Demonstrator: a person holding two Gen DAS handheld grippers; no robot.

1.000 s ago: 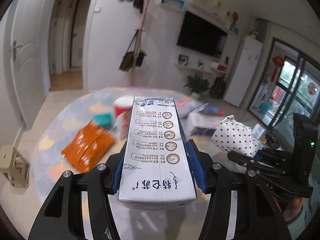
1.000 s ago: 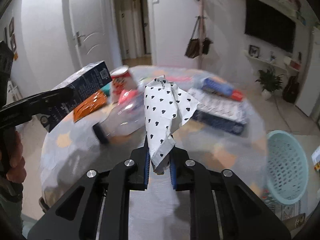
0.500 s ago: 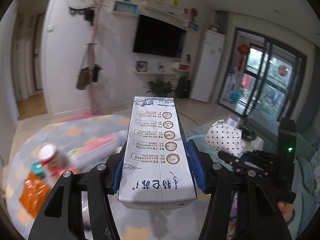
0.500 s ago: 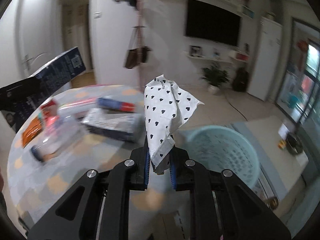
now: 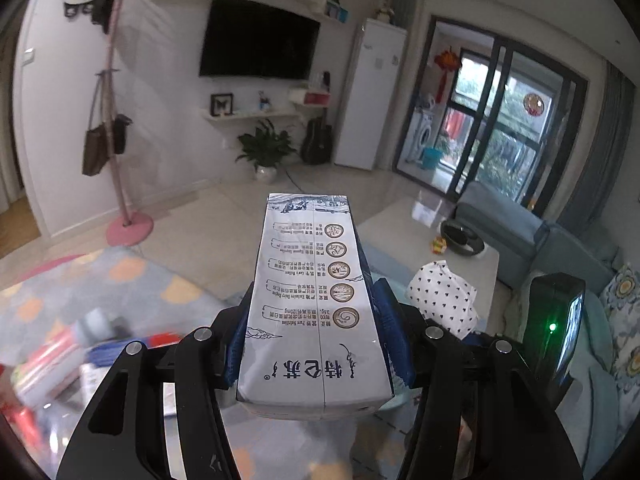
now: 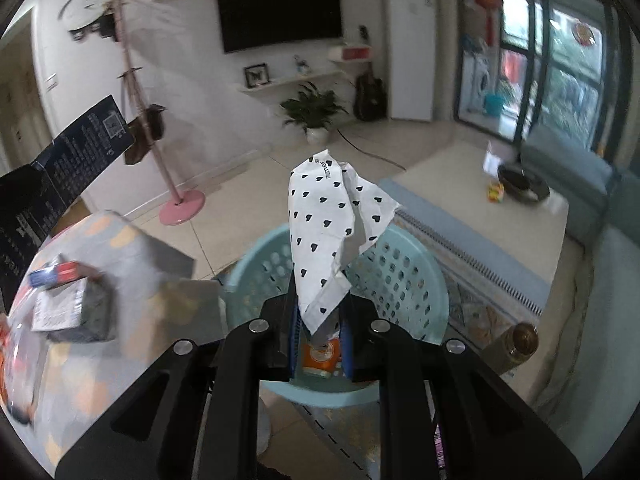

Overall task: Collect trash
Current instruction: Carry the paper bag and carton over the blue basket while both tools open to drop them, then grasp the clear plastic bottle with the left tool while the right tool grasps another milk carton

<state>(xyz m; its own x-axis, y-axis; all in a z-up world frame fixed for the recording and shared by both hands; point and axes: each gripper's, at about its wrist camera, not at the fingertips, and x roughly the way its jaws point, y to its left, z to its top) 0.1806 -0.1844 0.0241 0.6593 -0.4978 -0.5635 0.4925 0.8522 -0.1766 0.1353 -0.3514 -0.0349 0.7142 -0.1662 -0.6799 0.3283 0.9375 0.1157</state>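
Observation:
My left gripper (image 5: pixel 316 344) is shut on a white and blue milk carton (image 5: pixel 312 300), held lengthwise above the table's edge. The carton's dark side shows at the left of the right wrist view (image 6: pixel 60 184). My right gripper (image 6: pixel 320 332) is shut on a crumpled white paper with black hearts (image 6: pixel 332 236), held above a light teal perforated basket (image 6: pixel 404 276) on the floor. An orange wrapper (image 6: pixel 320 358) lies in the basket. The paper also shows in the left wrist view (image 5: pixel 442 300).
The round table (image 6: pixel 100 360) with a patterned cloth is at the left, bearing boxes (image 6: pixel 72 304) and other blurred wrappers (image 5: pixel 48 368). A pink coat stand (image 6: pixel 176 200), a grey sofa (image 5: pixel 516 232), a low table (image 6: pixel 480 188) and a brown bottle (image 6: pixel 520 344) stand around.
Both grippers have swung right, away from the table. The teal basket now lies directly below the right gripper's paper. Both holds are unchanged.

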